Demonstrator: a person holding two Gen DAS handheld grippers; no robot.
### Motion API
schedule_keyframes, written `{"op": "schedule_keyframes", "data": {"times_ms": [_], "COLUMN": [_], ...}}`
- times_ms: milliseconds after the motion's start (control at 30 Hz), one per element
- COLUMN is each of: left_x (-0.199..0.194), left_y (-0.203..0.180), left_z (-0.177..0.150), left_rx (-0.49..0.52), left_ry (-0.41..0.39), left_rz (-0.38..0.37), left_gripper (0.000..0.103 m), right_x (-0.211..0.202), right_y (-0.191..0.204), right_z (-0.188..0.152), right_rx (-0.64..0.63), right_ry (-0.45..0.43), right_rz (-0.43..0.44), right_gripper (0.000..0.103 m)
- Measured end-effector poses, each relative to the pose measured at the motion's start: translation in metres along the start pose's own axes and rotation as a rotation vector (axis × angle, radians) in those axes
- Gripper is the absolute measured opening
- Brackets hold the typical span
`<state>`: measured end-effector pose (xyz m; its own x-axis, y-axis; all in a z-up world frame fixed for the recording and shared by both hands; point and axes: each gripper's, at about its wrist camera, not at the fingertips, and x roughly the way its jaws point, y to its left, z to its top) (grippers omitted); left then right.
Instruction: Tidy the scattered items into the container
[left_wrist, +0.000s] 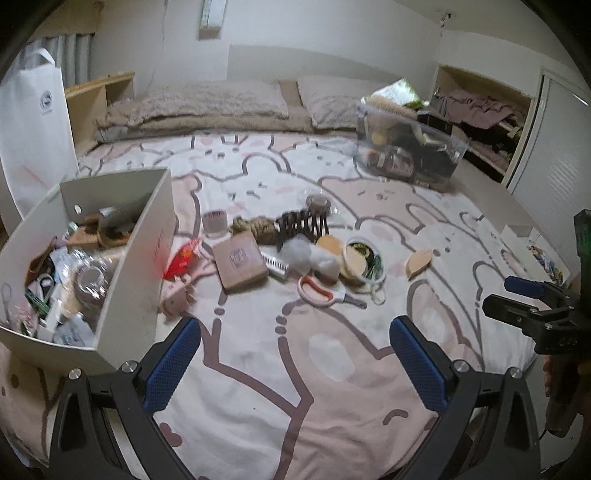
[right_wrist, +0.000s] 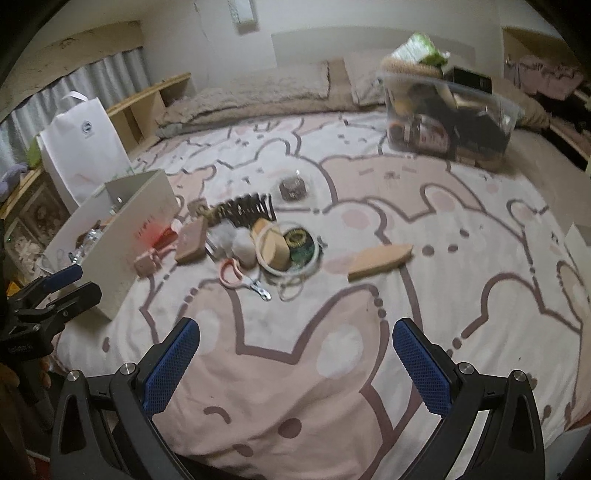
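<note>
My left gripper (left_wrist: 295, 363) spread wide, nothing between pads, hovering over bed (left_wrist: 332, 369). My right gripper (right_wrist: 295, 363) same: fingers apart, holding nothing. White container (left_wrist: 144, 254) sits on bed at left, already part full. Scattered pile mid-bed, right of container: cardboard box (left_wrist: 242, 262), scissors (left_wrist: 317, 290), dark hair claw (left_wrist: 301, 225), twine ball (left_wrist: 258, 227), cotton balls (left_wrist: 308, 254). Wooden piece (right_wrist: 380, 258) apart at right. Clear bin (left_wrist: 408, 147) far right, full.

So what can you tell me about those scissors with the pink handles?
The scissors lie flat on the bunny-print bedspread, at the near edge of the scattered pile. The looped handles look like pinkish-orange plastic; the short metal blades seem closed and point right. A white fluffy ball sits just behind the handles. Nothing grips them.
</note>
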<state>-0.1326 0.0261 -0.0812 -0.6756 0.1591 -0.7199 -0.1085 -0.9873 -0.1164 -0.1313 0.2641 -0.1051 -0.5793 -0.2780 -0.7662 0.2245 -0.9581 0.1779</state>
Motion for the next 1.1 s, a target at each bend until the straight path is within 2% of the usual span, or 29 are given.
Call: {"op": "schedule_keyframes", "data": {"times_ms": [433,767,933,1100], "left_x": [0.064,0.105,0.128,0.147], "left_y": [0.004,0.023,0.034,0.043], "left_z": [-0.007,0.006,0.017,0.023], "left_rx": [-0.070,-0.138,-0.173,-0.199], "left_ry": [0.122,0.149,0.174,0.189], "left_rz": [-0.026,-0.001,0.013,0.033], "left_gripper": [0.103,0.103,0.103,0.103], "right_x": [0.052,0.091,0.106,0.121], "right_y": [-0.032,-0.044,-0.057,-0.072], "right_z": [-0.003,-0.001,0.006,0.022], "right_rx": [0.046,0.048,0.051,-0.002], "right_ry": [0.113,0.162,0.166,0.179], "right_rz": [-0.016,-0.026,-0.071,-0.120], "right_gripper": [0.103,0.103,0.103,0.103]}}
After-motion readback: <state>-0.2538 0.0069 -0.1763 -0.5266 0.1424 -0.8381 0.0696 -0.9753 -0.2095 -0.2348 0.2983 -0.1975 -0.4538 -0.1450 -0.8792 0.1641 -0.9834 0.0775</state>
